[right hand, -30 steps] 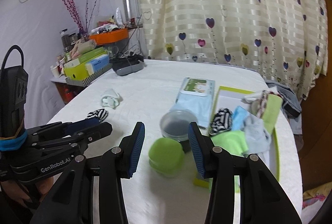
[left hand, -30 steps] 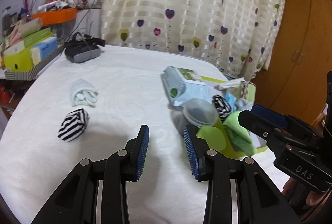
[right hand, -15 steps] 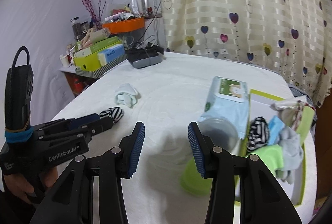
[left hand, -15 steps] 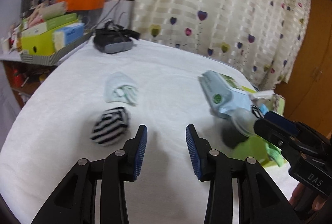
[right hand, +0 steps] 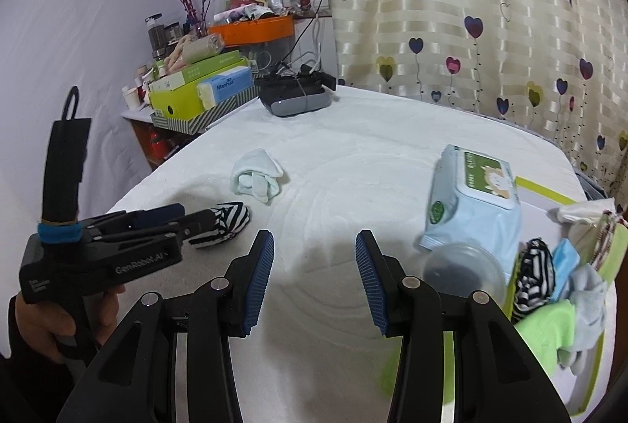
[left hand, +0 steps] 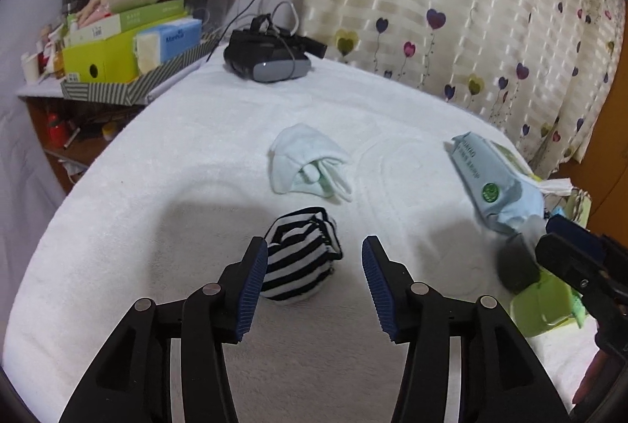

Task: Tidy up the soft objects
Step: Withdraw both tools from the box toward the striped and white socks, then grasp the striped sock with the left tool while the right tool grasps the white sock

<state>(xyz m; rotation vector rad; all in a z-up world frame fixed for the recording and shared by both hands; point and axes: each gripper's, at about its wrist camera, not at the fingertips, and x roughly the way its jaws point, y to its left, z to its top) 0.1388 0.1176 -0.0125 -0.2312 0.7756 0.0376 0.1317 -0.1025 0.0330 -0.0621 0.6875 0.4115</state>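
A black-and-white striped sock ball (left hand: 302,254) lies on the white table cover, just ahead of my open left gripper (left hand: 314,262), partly between its fingers and close to the left one. A pale mint sock bundle (left hand: 308,164) lies beyond it. In the right wrist view the striped sock ball (right hand: 225,219) sits at the left gripper's fingertips (right hand: 208,217), with the mint bundle (right hand: 257,175) behind. My right gripper (right hand: 314,258) is open and empty above the cover. A green box (right hand: 612,238) at the right holds several soft items, among them a striped sock (right hand: 533,276).
A blue wipes pack (right hand: 475,203) lies beside the box. A clear round container (right hand: 463,268) and a green lid (left hand: 543,309) sit at the right. A black headset (left hand: 267,58) rests at the far edge. A cluttered shelf (left hand: 129,42) stands at the left.
My left gripper has swung left from the green box and moved up to the striped sock ball. My right gripper has turned left too, away from the green lid. Both stayed open.
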